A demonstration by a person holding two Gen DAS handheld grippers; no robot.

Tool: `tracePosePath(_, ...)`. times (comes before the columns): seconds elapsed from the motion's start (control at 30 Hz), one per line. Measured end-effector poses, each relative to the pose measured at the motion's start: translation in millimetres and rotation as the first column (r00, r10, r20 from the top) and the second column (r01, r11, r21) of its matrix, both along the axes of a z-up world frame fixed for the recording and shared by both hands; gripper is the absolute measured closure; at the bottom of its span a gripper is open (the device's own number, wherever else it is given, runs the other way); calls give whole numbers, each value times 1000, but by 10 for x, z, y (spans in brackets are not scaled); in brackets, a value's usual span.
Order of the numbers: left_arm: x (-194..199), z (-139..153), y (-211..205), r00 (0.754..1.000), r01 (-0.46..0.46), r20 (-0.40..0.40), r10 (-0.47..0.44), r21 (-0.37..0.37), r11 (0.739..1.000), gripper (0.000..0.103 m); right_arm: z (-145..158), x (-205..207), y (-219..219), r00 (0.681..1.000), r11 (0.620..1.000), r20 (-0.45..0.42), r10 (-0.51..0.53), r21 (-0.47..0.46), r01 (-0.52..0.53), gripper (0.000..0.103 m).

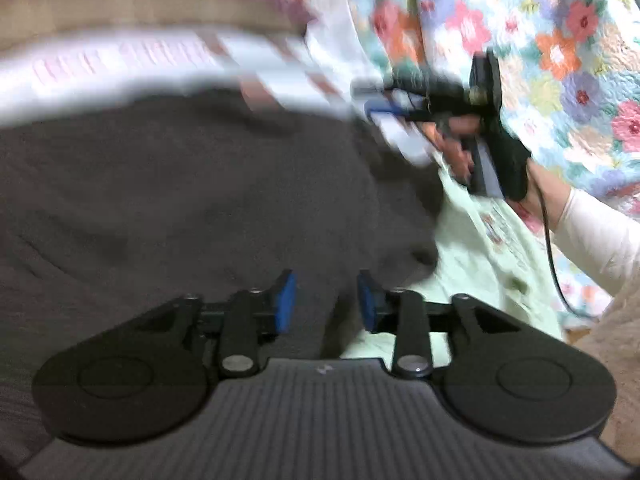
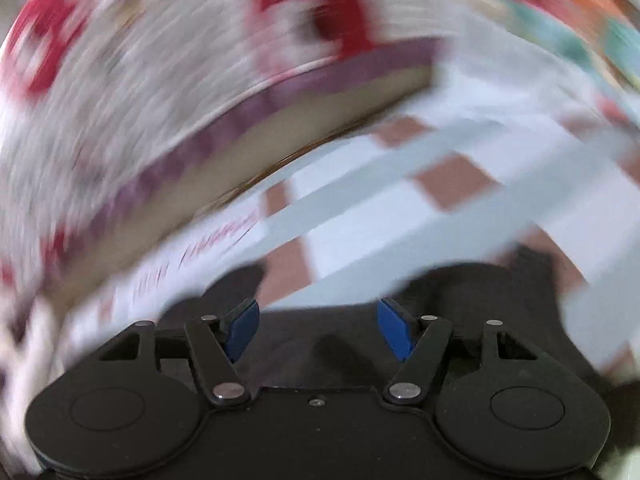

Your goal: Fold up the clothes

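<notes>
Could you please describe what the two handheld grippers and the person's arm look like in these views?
The left gripper has black linkage arms, round black side housings, silver pivot pins, a ribbed grey base and blue finger pads. The right gripper looks alike, with a smooth black base. A black cable trails past the white sleeve.

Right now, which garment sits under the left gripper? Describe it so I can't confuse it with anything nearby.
Start from the bed's white checked sheet with reddish squares. Spread across it, filling most of the left wrist view, lies the dark grey garment, directly ahead of the open left gripper. It is plain and dark, unlike the pale green cloth at its right edge and the flowered quilt beyond.
</notes>
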State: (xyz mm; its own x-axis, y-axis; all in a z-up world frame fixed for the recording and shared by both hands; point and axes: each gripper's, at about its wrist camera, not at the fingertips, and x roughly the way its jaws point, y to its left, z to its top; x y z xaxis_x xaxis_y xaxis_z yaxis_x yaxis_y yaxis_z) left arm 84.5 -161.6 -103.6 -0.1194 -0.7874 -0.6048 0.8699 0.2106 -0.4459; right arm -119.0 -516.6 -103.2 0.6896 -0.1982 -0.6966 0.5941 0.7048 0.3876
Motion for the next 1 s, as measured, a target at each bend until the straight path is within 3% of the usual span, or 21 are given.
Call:
tracePosePath(0.03, 107, 73, 145, 990, -117, 80, 118, -18, 993, 49, 18, 154, 103, 998, 998, -25, 59, -19, -59, 31)
tracePosePath(0.1, 334, 57, 356, 946, -282, 170, 277, 0, 960, 48, 4, 397, 253, 987, 988, -47, 154, -15, -155, 33)
tracePosePath(0.2, 495, -66, 466, 918, -375, 161, 362, 57, 925, 48, -106, 679, 431, 964, 975, -176, 197, -67, -212, 33)
tracePosePath(0.3, 634, -196, 554, 891, -447, 141, 431, 118, 887, 48, -287, 887, 601, 915, 952, -372, 154, -192, -239, 33)
tracePosePath(0.43, 819, -368, 670, 846, -534, 122, 520, 201, 821, 48, -487, 895, 745, 858, 917, -497, 131, -267, -295, 33)
tracePosePath(0.53, 900, -411, 750, 813, -581, 103, 573, 206, 787, 47, -526, 839, 707, 872, 893, -475, 117, -334, -302, 36)
tracePosePath(0.6, 923, -394, 800, 794, -607, 86, 602, 179, 774, 47, -491, 829, 573, 894, 886, -431, 118, -361, -291, 71)
tracePosePath(0.63, 934, -386, 825, 784, -619, 76, 616, 166, 767, 47, -424, 816, 505, 915, 894, -391, 103, -367, -258, 82)
tracePosePath(0.73, 968, -360, 899, 753, -656, 48, 656, 126, 744, 47, -185, 771, 356, 970, 914, -241, 44, -383, -136, 82)
tracePosePath(0.77, 980, -351, 924, 742, -668, 38, 669, 114, 735, 47, -155, 767, 349, 975, 915, -220, 41, -383, -125, 81)
tracePosePath(0.83, 1002, -334, 974, 720, -692, 17, 693, 88, 717, 42, -267, 811, 305, 964, 912, -258, 59, -379, -157, 80)
tracePosePath(0.87, 1014, -325, 999, 709, -703, 6, 705, 76, 707, 39, -330, 835, 281, 958, 910, -280, 68, -376, -175, 70)
tracePosePath(0.93, 1047, -430, 1012, 719, -681, -58, 692, 134, 720, 39, -455, 883, 234, 942, 905, -324, 87, -369, -210, 60)
tracePosePath(1.0, 1049, -566, 1030, 720, -649, -159, 676, 190, 736, 39, -482, 847, 218, 949, 919, -304, 80, -347, -188, 54)
